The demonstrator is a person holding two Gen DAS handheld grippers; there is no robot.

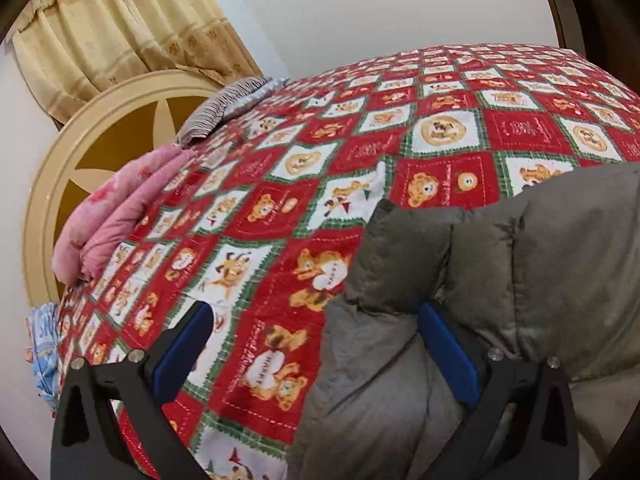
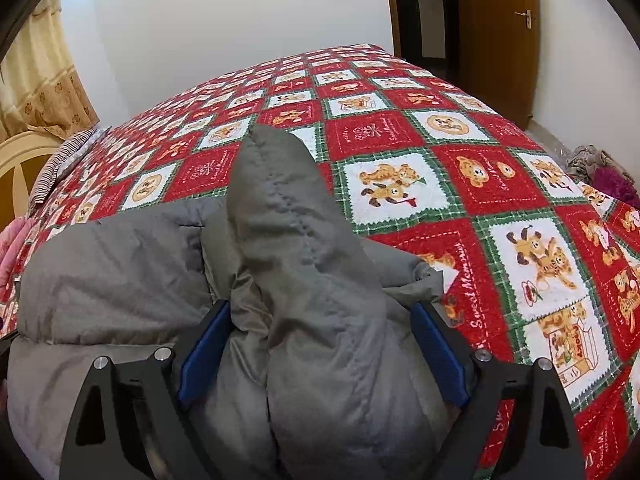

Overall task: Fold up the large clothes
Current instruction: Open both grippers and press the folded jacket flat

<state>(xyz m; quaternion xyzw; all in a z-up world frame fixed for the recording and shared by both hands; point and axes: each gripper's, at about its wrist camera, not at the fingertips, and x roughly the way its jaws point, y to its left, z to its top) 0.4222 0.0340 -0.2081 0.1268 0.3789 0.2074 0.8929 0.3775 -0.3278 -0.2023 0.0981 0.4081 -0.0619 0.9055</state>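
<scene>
A grey quilted puffer jacket (image 1: 520, 264) lies bunched on the red teddy-bear bedspread (image 1: 280, 200). My left gripper (image 1: 316, 316) is open, its jaws wide apart; the jacket's left edge lies between them, with the right finger pressed into the padding. In the right wrist view the jacket (image 2: 120, 272) fills the lower left, and a raised fold (image 2: 288, 216) of it stands up between the fingers. My right gripper (image 2: 320, 316) is open with the jaws spread around that fold. The bedspread (image 2: 400, 136) stretches beyond.
A pink folded quilt (image 1: 120, 220) and a striped pillow (image 1: 224, 104) lie by the cream headboard (image 1: 52, 184) at the left. A curtain (image 1: 120, 32) hangs behind. A wooden door (image 2: 496, 32) and a pile of clothes (image 2: 600, 168) are at the right.
</scene>
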